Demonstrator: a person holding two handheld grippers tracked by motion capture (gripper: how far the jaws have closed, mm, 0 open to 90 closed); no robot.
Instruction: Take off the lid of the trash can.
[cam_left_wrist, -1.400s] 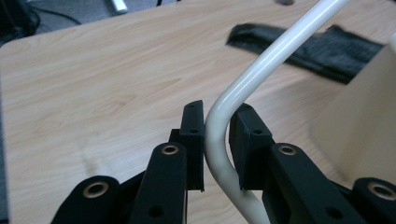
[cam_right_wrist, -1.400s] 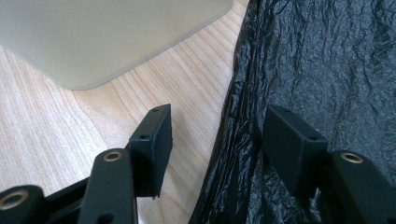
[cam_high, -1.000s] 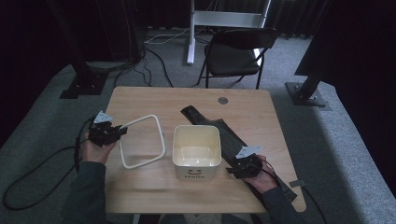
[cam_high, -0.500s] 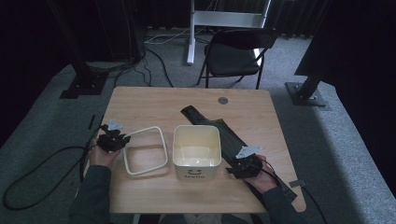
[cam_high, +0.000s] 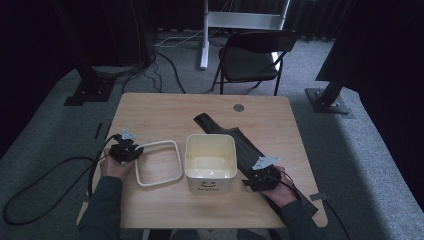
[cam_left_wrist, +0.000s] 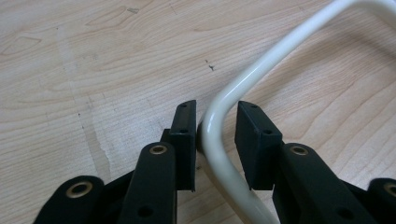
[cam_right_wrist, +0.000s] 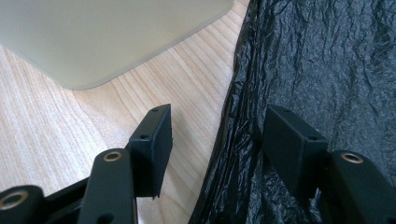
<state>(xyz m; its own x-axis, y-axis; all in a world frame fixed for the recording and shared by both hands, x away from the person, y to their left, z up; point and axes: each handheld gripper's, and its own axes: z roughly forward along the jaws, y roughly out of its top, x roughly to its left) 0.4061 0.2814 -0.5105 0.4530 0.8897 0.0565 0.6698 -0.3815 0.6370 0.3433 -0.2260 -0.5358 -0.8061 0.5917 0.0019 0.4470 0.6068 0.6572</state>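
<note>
The worktop (cam_high: 150, 110) carries everything, and the cream bin (cam_high: 211, 161) near its middle serves as the landmark. The bin stands upright and open, with a dark print on the side that faces the person.

A black bag (cam_high: 235, 140) lies flat on the worktop, running from behind the bin down along the bin's right side toward the person's right hand. In the right gripper view its crinkled edge passes just beside the bin's corner (cam_right_wrist: 112, 37).

A white frame (cam_high: 158, 163), a rounded square of tube, lies flat on the worktop just left of the bin, close to it but apart.

The left gripper (cam_high: 125, 150) sits at the frame's corner farthest from the bin. In the left gripper view its fingers (cam_left_wrist: 184, 135) straddle the bent tube (cam_left_wrist: 219, 140). The left finger lies against the tube, and a gap shows between the tube and the right finger, so the frame is loose between them. These fingers have just been opening, with the frame between them.

The right gripper (cam_high: 261, 179) rests right of the bin, near its front corner, on the bag. Its fingers (cam_right_wrist: 154, 140) stand wide apart over the bag's edge (cam_right_wrist: 233, 140), one above bare wood and one above the plastic, and pinch nothing.

A small grey disc (cam_high: 239, 107) lies on the worktop well behind the bin.
</note>
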